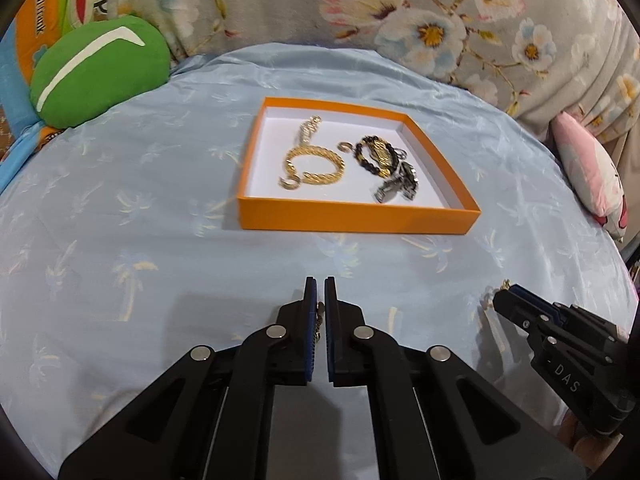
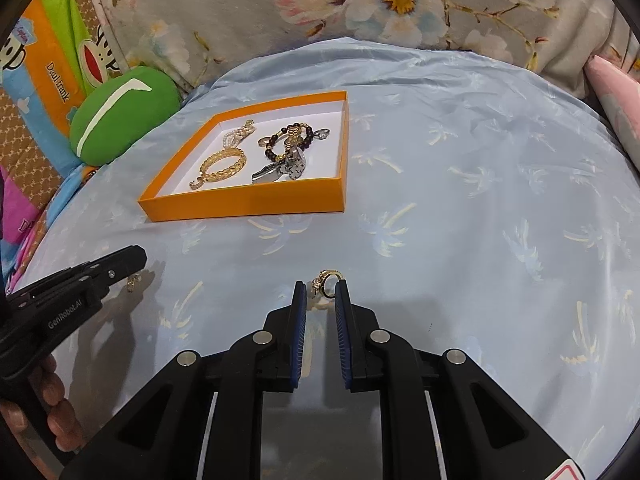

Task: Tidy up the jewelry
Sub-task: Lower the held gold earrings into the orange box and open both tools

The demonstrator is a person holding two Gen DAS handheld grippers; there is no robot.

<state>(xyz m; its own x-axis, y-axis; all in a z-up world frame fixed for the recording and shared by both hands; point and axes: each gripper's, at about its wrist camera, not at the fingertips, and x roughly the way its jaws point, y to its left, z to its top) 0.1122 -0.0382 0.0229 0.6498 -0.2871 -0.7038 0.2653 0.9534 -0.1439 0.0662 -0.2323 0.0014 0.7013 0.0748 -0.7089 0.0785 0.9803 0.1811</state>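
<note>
An orange tray (image 1: pixel 352 220) (image 2: pixel 248 204) with a white floor lies on the light blue cloth. It holds a gold bangle (image 1: pixel 316 164) (image 2: pixel 222 165), a beaded bracelet (image 1: pixel 376 156) (image 2: pixel 286 140), a metal watch (image 1: pixel 400 186) (image 2: pixel 282 170) and smaller gold pieces. My left gripper (image 1: pixel 320 292) (image 2: pixel 138 262) is shut on a small gold chain piece (image 1: pixel 319 320) that hangs between its pads. My right gripper (image 2: pixel 321 290) (image 1: pixel 506 296) has its jaws narrowly apart around a gold ring (image 2: pixel 328 280) that stands at its fingertips, just above the cloth.
A green cushion (image 1: pixel 100 68) (image 2: pixel 124 108) lies at the back left. A floral fabric (image 1: pixel 360 8) rises behind the cloth. A pink pillow (image 1: pixel 592 176) sits at the right edge. The cloth (image 2: pixel 480 200) spreads wide to the right of the tray.
</note>
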